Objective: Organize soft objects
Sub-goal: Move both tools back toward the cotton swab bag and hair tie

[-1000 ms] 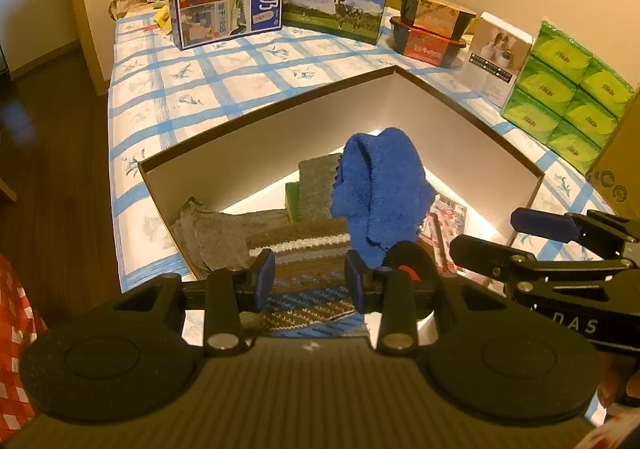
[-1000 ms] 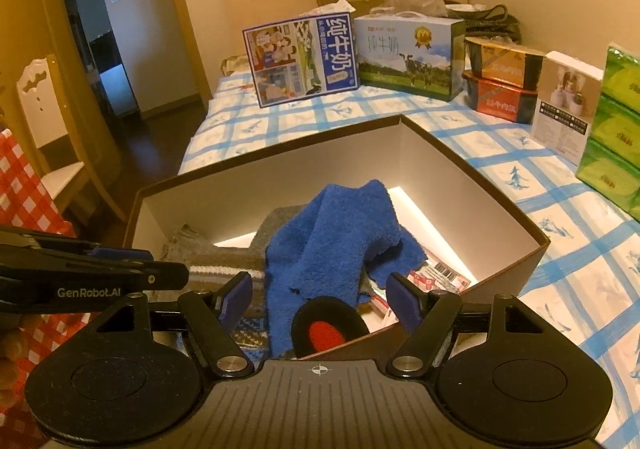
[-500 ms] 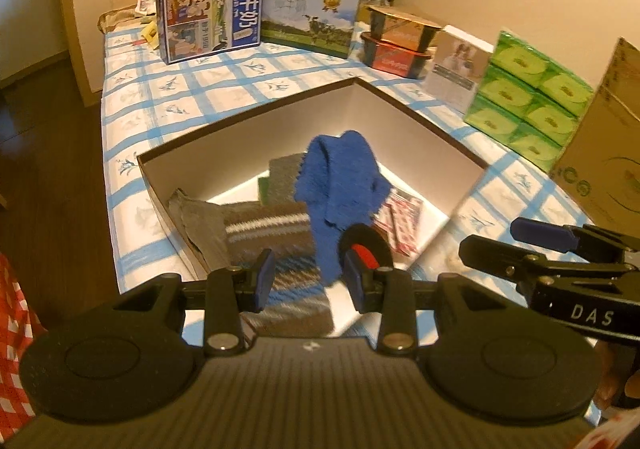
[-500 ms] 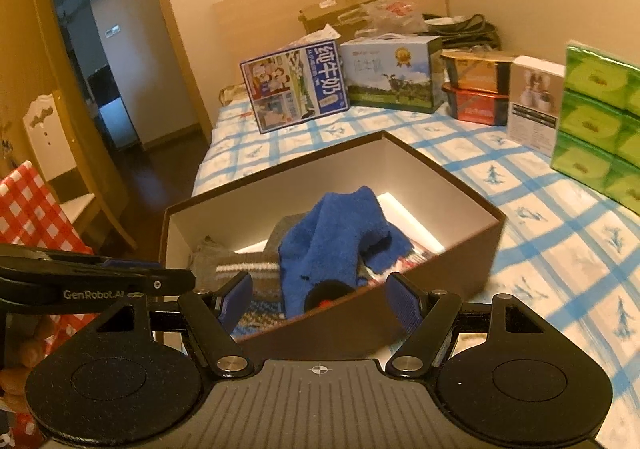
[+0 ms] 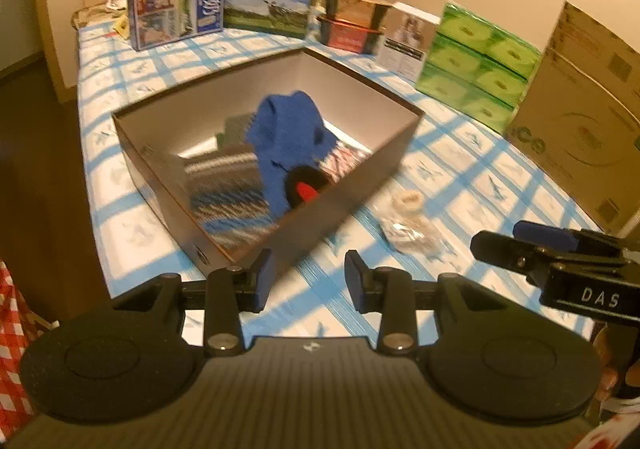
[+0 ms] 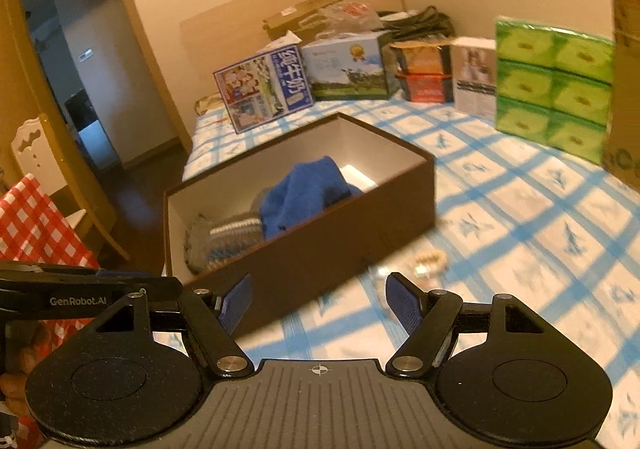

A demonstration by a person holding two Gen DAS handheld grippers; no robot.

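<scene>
Hand-held gripper [image 5: 308, 281] over blue-checked tablecloth [image 5: 460, 169].

Open box [image 5: 400, 137] set on checked bedcover [image 5: 460, 169]; top unobstructed, but the inside is largely filled by a blue sock [image 5: 288, 137] and striped knits [image 5: 228, 185]. A bare strip of cover is seen in front of the box, broken only by a small clear packet [image 5: 406, 225] near its right corner. Passage beyond is blocked by milk cartons [image 6: 264, 89], green tissue packs [image 6: 554, 89] and a cardboard carton [image 5: 580, 121]. Checked red cloth [image 6: 36, 217] crowds the left side.
</scene>
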